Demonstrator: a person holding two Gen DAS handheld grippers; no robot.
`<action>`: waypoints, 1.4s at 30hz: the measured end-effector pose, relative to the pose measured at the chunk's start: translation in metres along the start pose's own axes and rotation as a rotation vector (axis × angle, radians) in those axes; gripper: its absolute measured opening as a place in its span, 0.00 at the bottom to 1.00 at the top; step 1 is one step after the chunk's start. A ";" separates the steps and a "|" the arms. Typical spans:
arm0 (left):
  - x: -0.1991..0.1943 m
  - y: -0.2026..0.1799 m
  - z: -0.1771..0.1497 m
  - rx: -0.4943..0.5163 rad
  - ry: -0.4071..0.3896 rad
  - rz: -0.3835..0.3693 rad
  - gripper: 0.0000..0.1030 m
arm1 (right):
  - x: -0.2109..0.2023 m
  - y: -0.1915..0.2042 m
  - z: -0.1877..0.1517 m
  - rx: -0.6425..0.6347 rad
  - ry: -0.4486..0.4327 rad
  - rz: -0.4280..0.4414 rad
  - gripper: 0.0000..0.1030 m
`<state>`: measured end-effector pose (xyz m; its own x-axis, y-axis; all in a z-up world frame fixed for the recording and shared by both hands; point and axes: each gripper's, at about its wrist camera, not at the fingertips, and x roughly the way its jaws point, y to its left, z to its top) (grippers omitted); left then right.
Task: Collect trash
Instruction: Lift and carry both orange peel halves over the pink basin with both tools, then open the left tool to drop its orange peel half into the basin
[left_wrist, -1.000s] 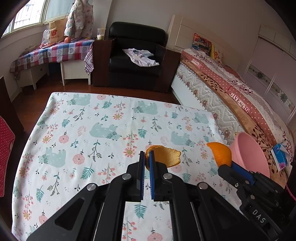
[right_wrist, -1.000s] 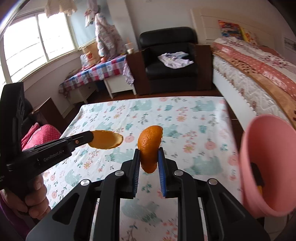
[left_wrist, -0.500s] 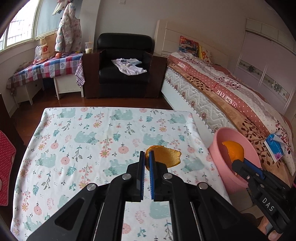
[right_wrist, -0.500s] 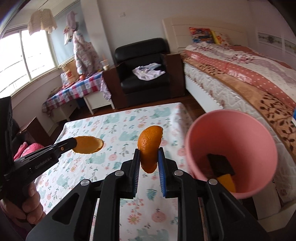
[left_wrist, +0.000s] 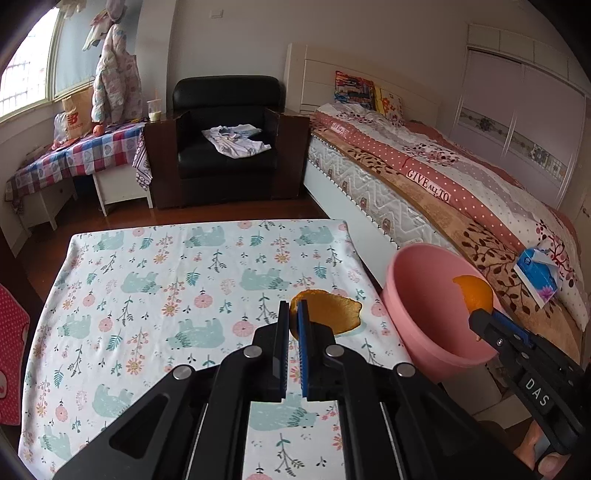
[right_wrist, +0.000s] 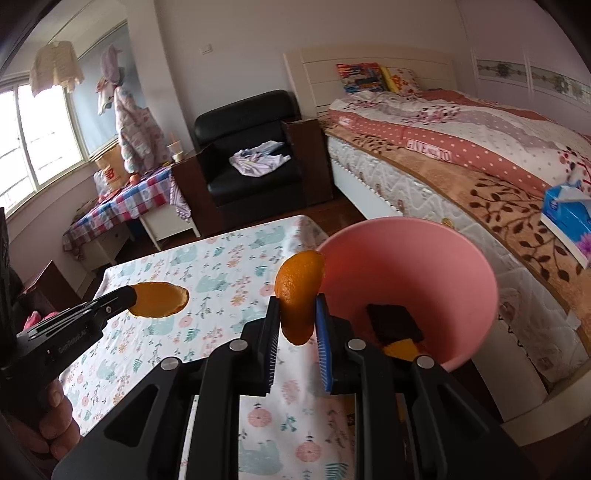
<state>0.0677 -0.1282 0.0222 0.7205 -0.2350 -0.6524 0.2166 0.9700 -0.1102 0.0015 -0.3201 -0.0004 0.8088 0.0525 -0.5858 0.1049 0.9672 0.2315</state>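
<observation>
My left gripper (left_wrist: 293, 317) is shut on a flat piece of orange peel (left_wrist: 330, 311) and holds it above the table's right side. It also shows in the right wrist view (right_wrist: 159, 299). My right gripper (right_wrist: 296, 314) is shut on a curved piece of orange peel (right_wrist: 298, 291), held beside the left rim of a pink bin (right_wrist: 469, 258). In the left wrist view that peel (left_wrist: 474, 293) sits over the pink bin (left_wrist: 413, 295). A dark object and a yellow object (right_wrist: 400, 349) lie in the bin.
The table has a floral bear-print cloth (left_wrist: 147, 295). The bin stands off its right edge, beside a bed (left_wrist: 461, 192). A black armchair (left_wrist: 225, 140) with clothes is beyond the table. A blue tissue pack (left_wrist: 535, 273) lies on the bed.
Both grippers have moved right toward the pink bin with their peels. The right peel went from above the table to the bin's rim. Grips are unchanged.
</observation>
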 end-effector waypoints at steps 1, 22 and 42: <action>0.000 -0.004 0.000 0.005 0.000 -0.002 0.04 | 0.000 -0.002 0.000 0.004 -0.001 -0.004 0.19; 0.022 -0.079 0.009 0.122 -0.001 -0.072 0.04 | -0.001 -0.051 -0.001 0.092 -0.006 -0.084 0.19; 0.066 -0.124 0.015 0.179 0.035 -0.147 0.04 | 0.025 -0.078 0.001 0.123 0.032 -0.154 0.19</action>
<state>0.0982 -0.2652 0.0044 0.6499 -0.3678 -0.6651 0.4332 0.8983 -0.0734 0.0139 -0.3945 -0.0322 0.7587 -0.0841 -0.6460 0.2978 0.9267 0.2292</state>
